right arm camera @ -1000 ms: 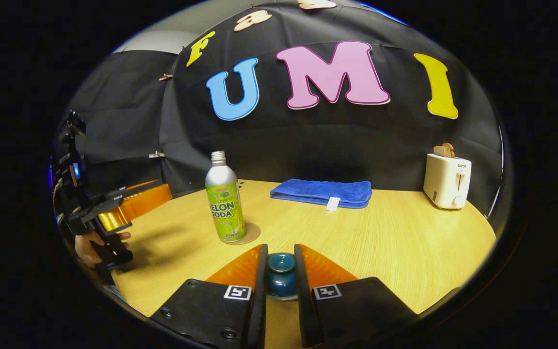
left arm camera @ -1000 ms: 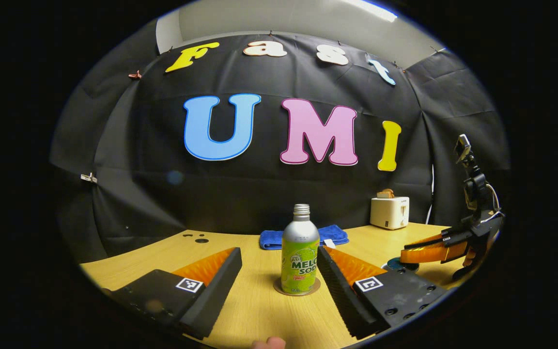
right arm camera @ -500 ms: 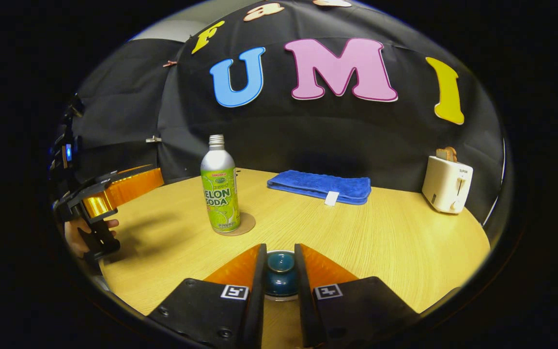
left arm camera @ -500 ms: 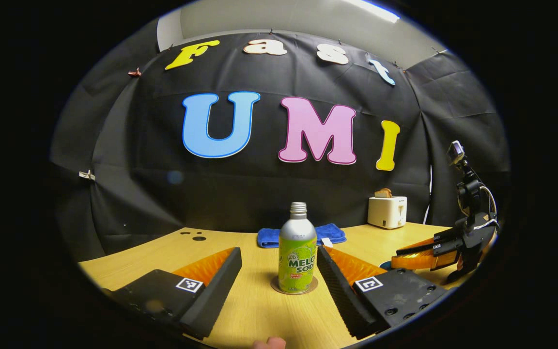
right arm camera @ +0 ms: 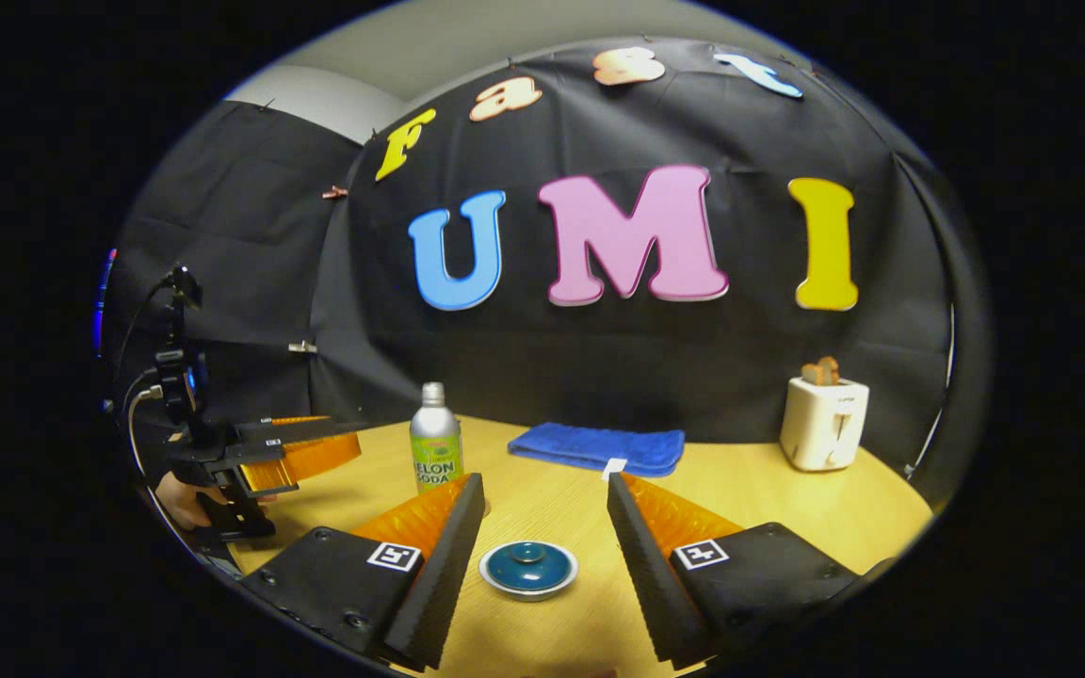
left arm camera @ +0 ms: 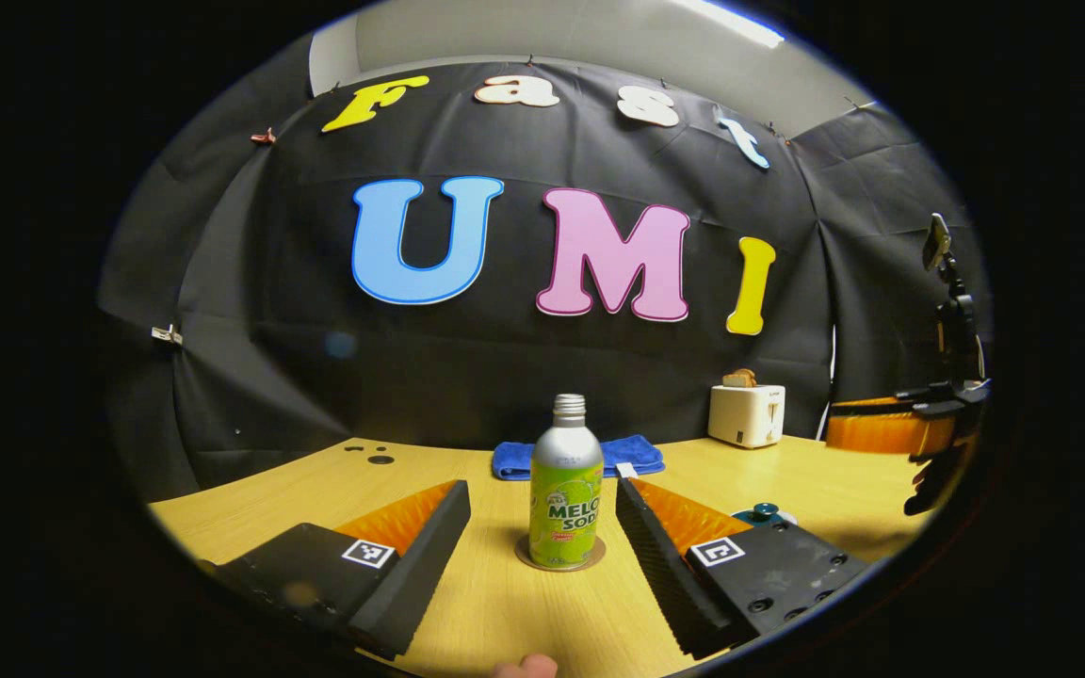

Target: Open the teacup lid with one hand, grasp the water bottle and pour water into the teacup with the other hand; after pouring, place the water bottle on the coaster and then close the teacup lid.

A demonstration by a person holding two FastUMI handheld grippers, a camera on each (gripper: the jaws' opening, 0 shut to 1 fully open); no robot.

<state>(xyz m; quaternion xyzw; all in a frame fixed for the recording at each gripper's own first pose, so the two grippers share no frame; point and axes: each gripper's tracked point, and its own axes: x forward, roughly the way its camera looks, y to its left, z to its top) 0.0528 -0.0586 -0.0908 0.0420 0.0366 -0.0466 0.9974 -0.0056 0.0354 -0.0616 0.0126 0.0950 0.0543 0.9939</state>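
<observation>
A silver and green bottle [left arm camera: 565, 490] stands upright on a round brown coaster [left arm camera: 590, 560] in the left gripper view. My left gripper [left arm camera: 542, 488] is open, its fingers on either side of the bottle and apart from it. In the right gripper view the blue teacup lid [right arm camera: 528, 568] sits on the white-rimmed cup between the spread fingers of my open right gripper [right arm camera: 545, 482], untouched. The bottle [right arm camera: 436, 452] stands farther back left, with the left gripper [right arm camera: 307, 452] beside it. The teacup [left arm camera: 764, 513] also peeks out past my left gripper's right finger.
A folded blue towel [right arm camera: 599, 447] lies at the back of the wooden table [right arm camera: 787, 513]. A white toaster [right arm camera: 823, 424] with bread stands at the back right. A hand [right arm camera: 180, 499] holds the left gripper at the table's left edge.
My right gripper has opened, let go of the teacup lid and drawn back and up from it. My left gripper stays open and has backed slightly from the bottle.
</observation>
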